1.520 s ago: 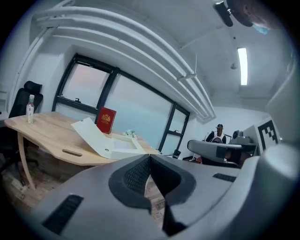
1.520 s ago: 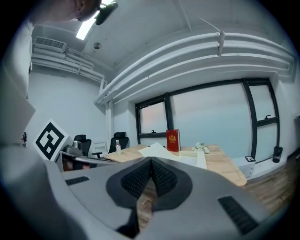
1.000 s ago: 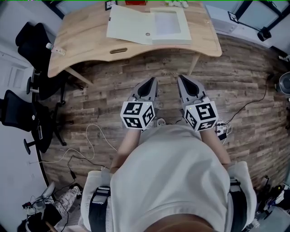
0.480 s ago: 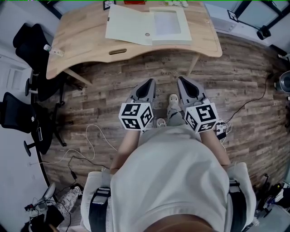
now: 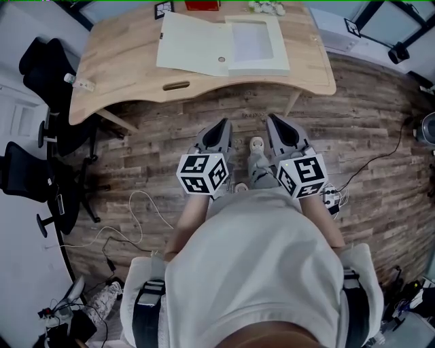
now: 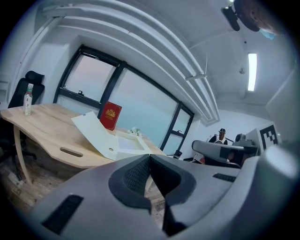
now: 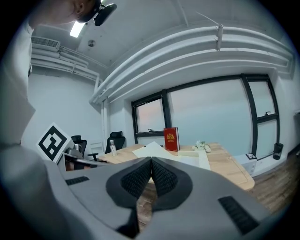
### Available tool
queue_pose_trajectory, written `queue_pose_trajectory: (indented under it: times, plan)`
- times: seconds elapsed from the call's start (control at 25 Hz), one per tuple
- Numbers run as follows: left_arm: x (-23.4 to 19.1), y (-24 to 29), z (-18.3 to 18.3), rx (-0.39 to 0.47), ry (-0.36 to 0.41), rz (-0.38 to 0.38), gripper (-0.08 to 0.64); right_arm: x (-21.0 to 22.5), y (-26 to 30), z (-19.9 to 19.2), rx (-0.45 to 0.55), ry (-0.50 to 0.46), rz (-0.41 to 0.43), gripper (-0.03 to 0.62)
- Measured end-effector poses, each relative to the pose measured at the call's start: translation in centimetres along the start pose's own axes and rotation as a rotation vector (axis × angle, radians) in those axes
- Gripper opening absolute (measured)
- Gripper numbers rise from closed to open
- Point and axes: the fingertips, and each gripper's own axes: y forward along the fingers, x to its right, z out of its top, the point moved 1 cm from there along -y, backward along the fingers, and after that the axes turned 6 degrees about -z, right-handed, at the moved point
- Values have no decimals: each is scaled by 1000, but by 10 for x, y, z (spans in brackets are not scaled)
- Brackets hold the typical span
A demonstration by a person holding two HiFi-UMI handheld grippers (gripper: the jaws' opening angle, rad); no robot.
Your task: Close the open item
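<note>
Left gripper (image 5: 223,125): its jaws are pressed together in the left gripper view (image 6: 150,157), and nothing is held between them
Right gripper (image 5: 273,119): its jaws are also seen closed tight in the right gripper view (image 7: 151,161), with nothing in them
Where the grippers are: both are held side by side over the wood floor (image 5: 170,143), pointed at the desk (image 5: 129,61); a shoe (image 5: 257,145) is seen between them
White box (image 5: 257,41): it is found on the desk, well ahead of both grippers and not touched by them
Lid (image 5: 194,41): it is swung open to the left of the box and is seen tilted up in the left gripper view (image 6: 96,133)
Red book (image 5: 202,5): it is stood upright past the box, at the far edge of the desk
White flowers (image 5: 266,7): they are seen past the box, a bit to the right of the red book
Bottle (image 5: 78,83): it is set far off to the left of the left gripper, at the desk's left end
Black chairs (image 5: 51,58): they are parked further left, beside the desk
</note>
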Motion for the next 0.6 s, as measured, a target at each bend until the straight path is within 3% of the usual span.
queue_pose_trajectory:
  times: [0.6]
  plan:
    - [-29, 68, 33, -14, -4, 14, 21, 49, 67, 22, -3, -8, 17, 18]
